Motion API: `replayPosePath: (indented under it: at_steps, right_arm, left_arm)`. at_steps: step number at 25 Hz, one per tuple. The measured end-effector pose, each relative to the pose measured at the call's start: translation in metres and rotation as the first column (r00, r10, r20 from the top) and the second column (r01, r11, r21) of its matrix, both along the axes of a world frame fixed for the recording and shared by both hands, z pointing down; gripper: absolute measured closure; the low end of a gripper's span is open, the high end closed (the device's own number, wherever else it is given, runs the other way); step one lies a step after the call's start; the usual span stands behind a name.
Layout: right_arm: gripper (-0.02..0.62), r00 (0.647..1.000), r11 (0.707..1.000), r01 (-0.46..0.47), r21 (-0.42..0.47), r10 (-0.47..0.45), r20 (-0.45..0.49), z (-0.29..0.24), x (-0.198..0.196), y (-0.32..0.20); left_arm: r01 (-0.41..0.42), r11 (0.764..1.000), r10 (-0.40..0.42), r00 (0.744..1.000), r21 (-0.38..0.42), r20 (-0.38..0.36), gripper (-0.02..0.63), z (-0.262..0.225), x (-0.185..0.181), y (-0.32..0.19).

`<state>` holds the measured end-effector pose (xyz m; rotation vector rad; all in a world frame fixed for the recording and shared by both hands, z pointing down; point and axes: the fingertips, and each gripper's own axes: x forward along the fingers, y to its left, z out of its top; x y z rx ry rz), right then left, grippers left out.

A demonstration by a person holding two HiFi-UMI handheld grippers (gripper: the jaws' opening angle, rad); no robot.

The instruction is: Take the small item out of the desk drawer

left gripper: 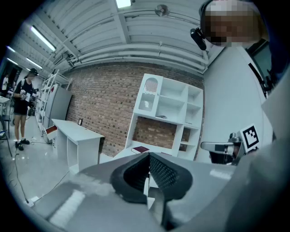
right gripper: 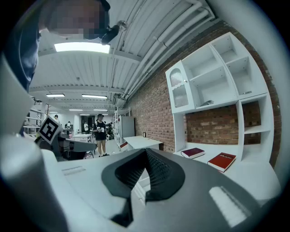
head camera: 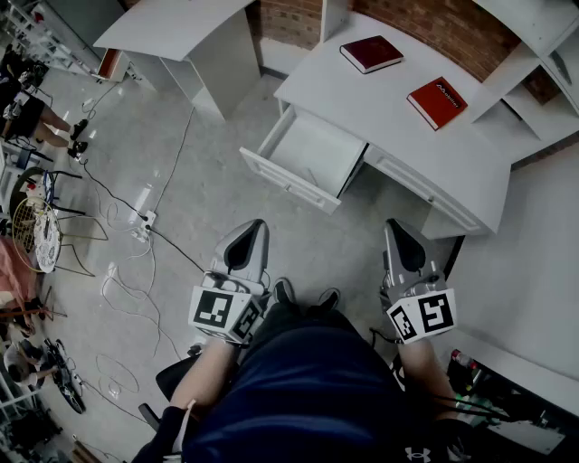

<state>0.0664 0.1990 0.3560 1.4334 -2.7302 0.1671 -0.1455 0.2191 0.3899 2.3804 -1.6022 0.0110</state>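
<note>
We are holding the left gripper [head camera: 252,228] and the right gripper [head camera: 396,228] closed on nothing, side by side, with the open desk drawer [head camera: 288,180] lying ahead of them.

grippers, two: left gripper [head camera: 253,228], right gripper [head camera: 395,226]. red books, two: dark book [head camera: 372,53], bright book [head camera: 437,101]. desks, two: near desk [head camera: 362,99], far desk [head camera: 172,27]. open drawer [head camera: 312,149], one. shelf unit [right gripper: 213,88], one. shoes [head camera: 283,291], two.
</note>
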Motion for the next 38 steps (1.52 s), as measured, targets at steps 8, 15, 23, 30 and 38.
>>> replayPosePath:
  at_steps: [8,15,23,30,38]
  right_arm:
    - [0.594,1.0,1.0,-0.015,0.002,0.015,-0.01,-0.005,-0.022,-0.002]
    - [0.593,0.997,0.997,-0.074,0.017,0.074,0.003,-0.017,-0.044,-0.004]
    - [0.592,0.994,0.993,-0.111,-0.042,0.11,-0.02,0.0,-0.046,-0.022]
    - [0.592,0.997,0.994,-0.064,-0.083,0.067,0.033,0.026,-0.045,-0.092]
    - [0.592,0.998,0.994,-0.006,-0.107,0.013,0.068,0.04,-0.03,-0.182]
  left_arm:
    - [-0.048,0.998,0.047,0.998,0.036,0.031,0.604,-0.008,-0.017,-0.006]
    - [-0.123,0.991,0.12,0.991,0.054,0.06,0.604,-0.004,-0.038,-0.015]
    - [-0.165,0.986,0.164,0.984,0.007,0.075,0.604,0.023,-0.047,-0.043]
    - [-0.14,0.99,0.142,0.981,-0.023,0.132,0.604,0.038,-0.043,-0.104]
    - [-0.113,0.992,0.122,0.973,-0.058,0.195,0.604,0.051,-0.023,-0.181]
